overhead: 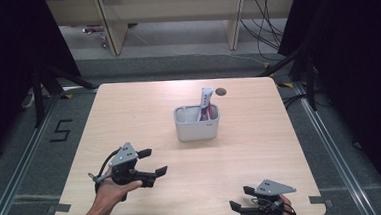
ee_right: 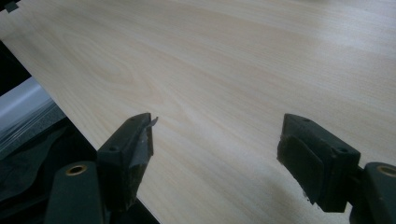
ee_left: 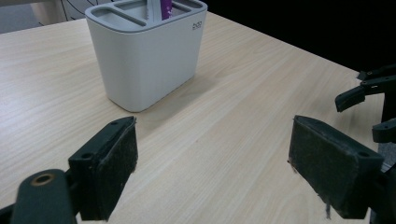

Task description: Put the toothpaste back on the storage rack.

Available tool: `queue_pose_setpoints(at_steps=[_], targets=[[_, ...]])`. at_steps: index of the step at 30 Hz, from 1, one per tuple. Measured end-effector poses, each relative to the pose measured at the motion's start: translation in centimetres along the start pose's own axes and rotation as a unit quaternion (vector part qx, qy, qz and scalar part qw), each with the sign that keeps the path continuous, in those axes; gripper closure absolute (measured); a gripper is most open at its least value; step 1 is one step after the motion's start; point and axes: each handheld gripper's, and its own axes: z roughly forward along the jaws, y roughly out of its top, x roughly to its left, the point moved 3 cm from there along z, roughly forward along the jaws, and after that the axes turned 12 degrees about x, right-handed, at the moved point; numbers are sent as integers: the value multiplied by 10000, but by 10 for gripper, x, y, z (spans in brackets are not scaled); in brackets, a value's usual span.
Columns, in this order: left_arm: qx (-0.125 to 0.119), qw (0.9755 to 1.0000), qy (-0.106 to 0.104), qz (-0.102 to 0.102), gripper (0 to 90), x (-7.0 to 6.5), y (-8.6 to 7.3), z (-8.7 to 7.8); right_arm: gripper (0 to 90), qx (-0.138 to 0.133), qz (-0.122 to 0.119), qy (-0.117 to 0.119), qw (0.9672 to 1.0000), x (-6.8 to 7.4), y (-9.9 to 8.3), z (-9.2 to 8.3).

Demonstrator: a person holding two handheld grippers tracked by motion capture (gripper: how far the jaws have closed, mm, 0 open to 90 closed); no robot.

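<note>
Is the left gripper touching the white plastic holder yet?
Apart. The left gripper view shows bare wooden table between the open left gripper and the white plastic holder.

Each hand carries a black gripper of the same build. The left gripper (overhead: 151, 161) has a grey three-cornered plate on top, dotted with small dark holes, and a black cable looping from its rear. The right gripper (overhead: 240, 197) bears the same grey plate with the same holes. Both forearms are bare, with no sleeve in sight. Seen close, the left gripper's (ee_left: 212, 170) jaws are blocky black plastic faced with dark, fuzzy pads fraying at the edges. A brass-coloured ringed hole sits at a jaw's base on the right gripper (ee_right: 215, 158).
</note>
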Motion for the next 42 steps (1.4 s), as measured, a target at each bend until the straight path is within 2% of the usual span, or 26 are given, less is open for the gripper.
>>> queue_pose_setpoints(at_steps=[3,4,5,6,7,8,9,10,11,13,15,17,19,21,22,26,27,30,34,35,36,37,39,41,42], targets=[[26,10000,59,9,150,-2,-2,-4,268,-36,35,51,10000,0,0,0],[-32,10000,16,9,150,-2,-2,-5,267,-60,76,245,9997,1,0,2],[-3,10000,52,17,150,-2,-3,-7,267,1,155,100,9998,1,-1,-1],[-24,10000,58,-17,150,-3,-3,-8,267,-4,82,42,10000,0,-1,-1],[-53,10000,34,0,150,-3,-4,-9,267,0,89,49,9999,0,-1,-1],[-18,9999,96,-25,150,-3,-5,-11,267,-66,88,153,9998,1,0,0],[-56,10000,47,-11,150,-3,-7,-12,267,4,122,140,9998,2,-1,0],[-12,9999,103,-27,150,-3,-9,-13,267,-1,129,138,9998,3,-1,0],[7,9999,117,-33,150,-3,-11,-14,267,-20,31,95,9999,1,0,0],[52,9999,118,-26,150,-3,-17,-16,267,1,20,46,10000,1,0,-1],[26,9999,83,-61,150,-4,-22,-17,267,-15,55,161,9999,1,0,0],[57,9999,104,-25,150,-3,-27,-18,267,-42,27,44,10000,1,0,0],[93,9999,119,-7,150,-4,-32,-19,267,-80,27,162,9998,1,0,1],[124,9998,134,-15,150,-6,-36,-21,267,-13,38,49,10000,1,0,-1],[140,9998,138,13,150,-7,-38,-22,267,-23,60,130,9999,2,0,0],[132,9998,155,30,150,-12,-44,-26,267,-27,39,65,10000,1,0,-1],[100,9998,136,47,150,-13,-45,-27,267,-8,21,129,9999,1,0,1],[94,9999,133,33,150,-18,-49,-30,267,-19,-8,31,10000,1,0,0],[179,9997,143,118,150,-23,-56,-32,267,7,4,8,10000,1,0,0],[182,9997,116,139,150,-24,-57,-32,267,34,101,42,9999,2,0,0],[192,9997,122,121,150,-26,-58,-32,267,-47,-50,35,10000,0,0,1],[193,9997,103,148,150,-27,-60,-32,267,-7,-1,110,9999,1,0,0],[215,9995,130,194,150,-30,-62,-32,267,-21,-24,35,10000,1,0,0],[298,9989,226,286,151,-31,-66,-33,267,-11,12,65,10000,2,0,0],[291,9990,188,299,151,-33,-69,-32,267,3,7,33,10000,2,0,-1]])
